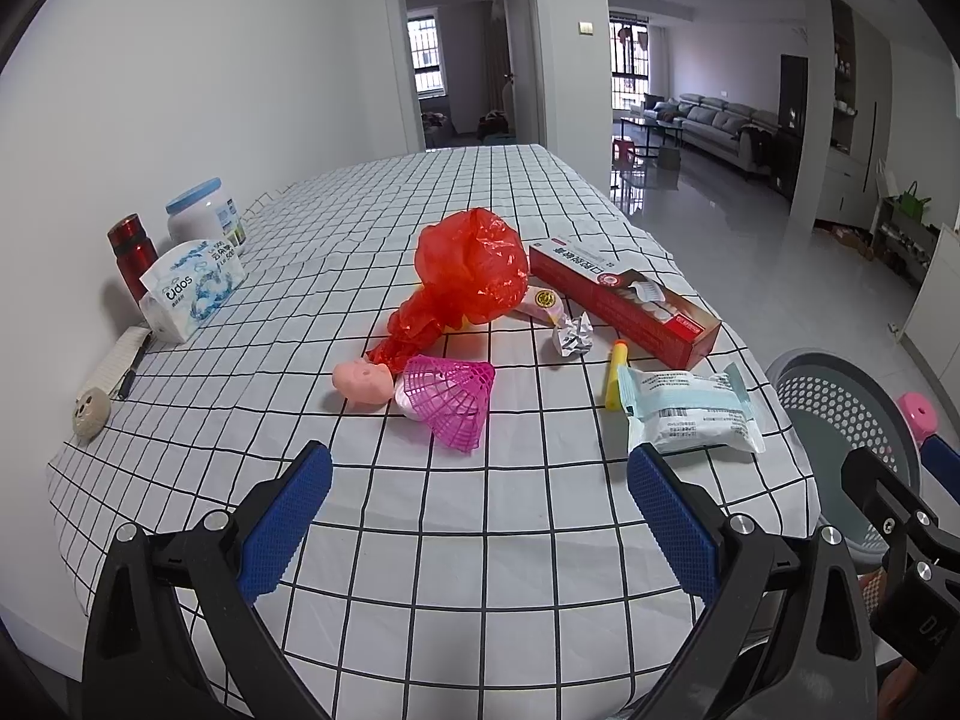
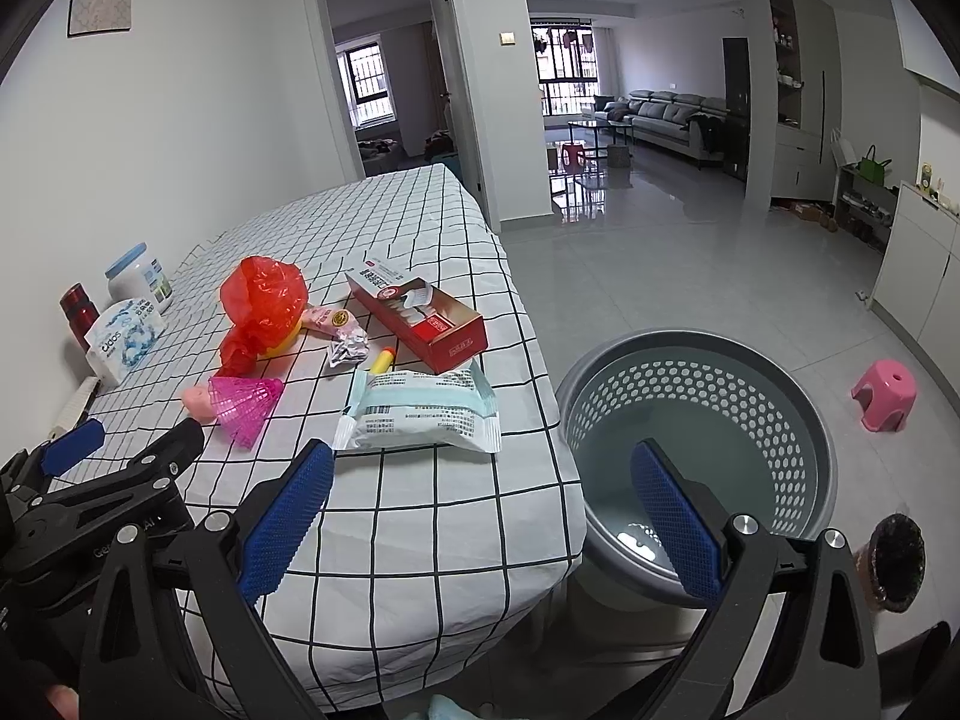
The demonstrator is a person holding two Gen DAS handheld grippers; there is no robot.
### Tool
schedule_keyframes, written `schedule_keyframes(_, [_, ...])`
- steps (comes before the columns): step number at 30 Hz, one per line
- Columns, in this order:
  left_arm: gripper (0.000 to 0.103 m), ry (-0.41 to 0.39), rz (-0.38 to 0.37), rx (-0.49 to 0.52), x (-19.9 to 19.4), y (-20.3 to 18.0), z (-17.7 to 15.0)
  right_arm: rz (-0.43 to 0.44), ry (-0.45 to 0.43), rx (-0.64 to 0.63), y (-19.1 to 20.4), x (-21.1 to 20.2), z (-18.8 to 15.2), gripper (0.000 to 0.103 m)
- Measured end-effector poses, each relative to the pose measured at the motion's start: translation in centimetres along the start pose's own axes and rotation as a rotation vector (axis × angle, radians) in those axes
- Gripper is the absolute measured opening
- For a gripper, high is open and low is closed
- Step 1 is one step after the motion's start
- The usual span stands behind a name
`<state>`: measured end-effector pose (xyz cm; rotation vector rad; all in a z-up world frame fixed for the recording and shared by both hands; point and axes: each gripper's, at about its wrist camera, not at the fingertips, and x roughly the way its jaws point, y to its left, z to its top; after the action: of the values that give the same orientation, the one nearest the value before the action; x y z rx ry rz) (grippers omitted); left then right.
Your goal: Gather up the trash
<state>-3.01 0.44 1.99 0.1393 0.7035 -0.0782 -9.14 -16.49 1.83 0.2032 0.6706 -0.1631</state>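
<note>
1. Red crumpled plastic bag (image 1: 468,273), red cardboard box (image 1: 624,300) and white sealed packet (image 1: 690,408) lie on the checked-cloth desk (image 1: 420,540).
2. Grey perforated plastic basket (image 2: 708,420) stands beside the desk.
3. Left hand-held gripper (image 1: 480,516) and right hand-held gripper (image 2: 483,516) are spread, holding nothing.

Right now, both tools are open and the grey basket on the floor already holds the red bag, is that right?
Not quite: the basket is empty in the right wrist view; the red bag lies on the table. Both tools, left and right, are open.
</note>
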Motion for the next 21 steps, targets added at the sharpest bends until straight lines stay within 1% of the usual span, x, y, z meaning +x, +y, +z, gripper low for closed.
schedule_keyframes(4, [0.097, 0.007, 0.006, 0.004, 0.5, 0.0, -0.1, 0.012, 0.009, -0.003, 0.0, 0.5, -0.1, 0.095])
schedule_keyframes(8, [0.097, 0.020, -0.004, -0.008, 1.2, 0.6, -0.3, 0.047, 0.019, -0.011, 0.2, 1.3, -0.4, 0.095])
schedule_keyframes(10, [0.097, 0.025, 0.007, -0.017, 1.7, 1.0, -0.5, 0.056, 0.025, -0.021, 0.4, 1.8, -0.6, 0.095])
schedule_keyframes(16, [0.097, 0.047, 0.035, -0.056, 3.4, 2.9, -0.7, 0.092, 0.071, -0.061, 0.7, 4.2, -0.9, 0.095])
schedule_keyframes(21, [0.097, 0.071, 0.053, -0.087, 4.9, 4.2, -0.5, 0.104, 0.113, -0.085, 0.6, 6.5, -0.7, 0.095])
